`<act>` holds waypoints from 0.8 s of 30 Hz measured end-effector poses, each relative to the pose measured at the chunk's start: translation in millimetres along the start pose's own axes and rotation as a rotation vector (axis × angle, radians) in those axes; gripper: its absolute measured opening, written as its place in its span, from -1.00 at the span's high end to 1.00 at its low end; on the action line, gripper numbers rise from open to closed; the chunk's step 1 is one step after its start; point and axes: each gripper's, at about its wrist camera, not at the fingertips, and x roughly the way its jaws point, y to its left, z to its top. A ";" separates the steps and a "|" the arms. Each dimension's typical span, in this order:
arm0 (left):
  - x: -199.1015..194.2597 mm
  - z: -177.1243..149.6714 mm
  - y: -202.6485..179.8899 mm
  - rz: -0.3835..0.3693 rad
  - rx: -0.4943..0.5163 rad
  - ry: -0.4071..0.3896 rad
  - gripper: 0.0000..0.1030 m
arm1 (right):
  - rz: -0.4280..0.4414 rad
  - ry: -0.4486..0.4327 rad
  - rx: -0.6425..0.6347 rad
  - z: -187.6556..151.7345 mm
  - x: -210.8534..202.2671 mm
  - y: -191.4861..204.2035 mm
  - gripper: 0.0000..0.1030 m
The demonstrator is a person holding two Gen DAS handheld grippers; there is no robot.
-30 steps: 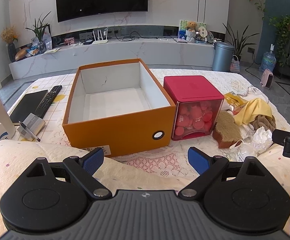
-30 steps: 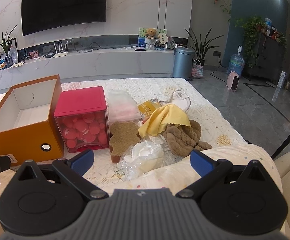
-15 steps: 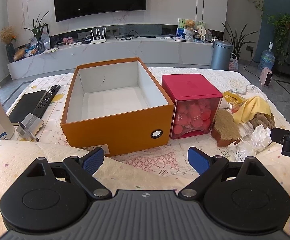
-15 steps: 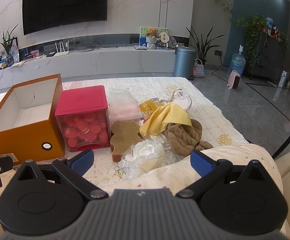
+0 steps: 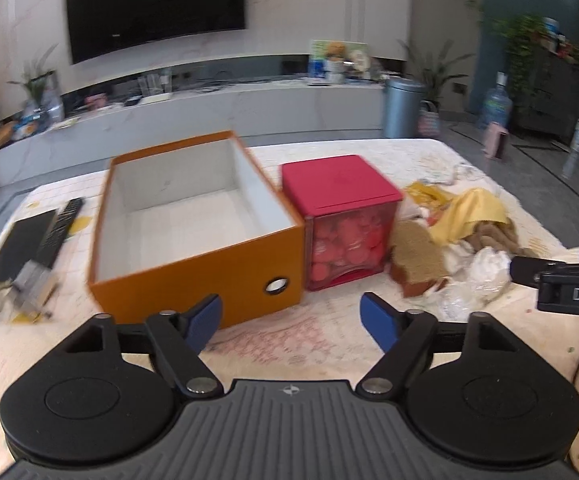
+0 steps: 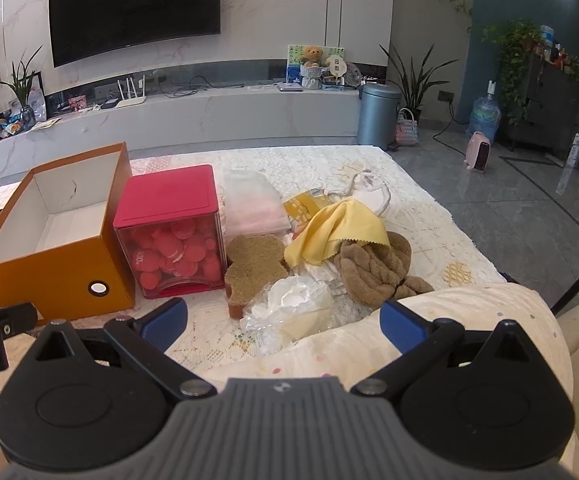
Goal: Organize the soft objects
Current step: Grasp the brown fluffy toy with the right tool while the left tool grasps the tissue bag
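So the orange box (image 6: pixel 55 248) sits open on the lace-covered worktop (image 6: pixel 429 216) with nothing inside but its white bottom, and right up against its right side is the red-lidded clear cube (image 6: pixel 171 236) stuffed with red round squishy bits. The soft stuff is all heaped to the right of the cube: a brown bear-shaped sponge (image 6: pixel 255 260), yellow cloth (image 6: pixel 335 230), brown fuzzy towel (image 6: pixel 373 270), crinkly clear bag (image 6: pixel 289 308) and a pinkish bagged bundle (image 6: pixel 255 204) behind. Left tool (image 5: pixel 291 318) and right tool (image 6: pixel 283 322) both hang near the front edge, blue tips spread apart, gripping nothing
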 end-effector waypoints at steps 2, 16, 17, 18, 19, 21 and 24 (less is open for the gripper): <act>3.9 6.9 -4.1 -0.047 0.015 -0.002 -0.63 | 0.005 0.018 0.016 3.0 5.7 -8.6 -0.94; 70.1 32.5 -105.7 -0.509 0.210 0.087 -0.58 | -0.005 0.146 0.071 20.1 50.1 -69.7 -0.16; 77.5 31.1 -110.4 -0.519 0.206 0.100 -0.64 | -0.006 0.152 0.060 21.4 52.7 -73.5 -0.16; 84.4 30.4 -115.9 -0.518 0.199 0.111 -0.65 | -0.009 0.160 0.043 22.8 55.9 -76.7 -0.16; 93.3 29.9 -120.7 -0.509 0.190 0.129 -0.65 | -0.012 0.168 0.028 24.1 59.5 -80.2 -0.16; 105.9 29.2 -126.0 -0.499 0.184 0.162 -0.65 | -0.007 0.190 0.010 26.5 68.3 -88.0 -0.16; 122.7 25.9 -135.2 -0.469 0.187 0.196 -0.65 | 0.008 0.221 -0.003 28.8 84.0 -99.7 -0.25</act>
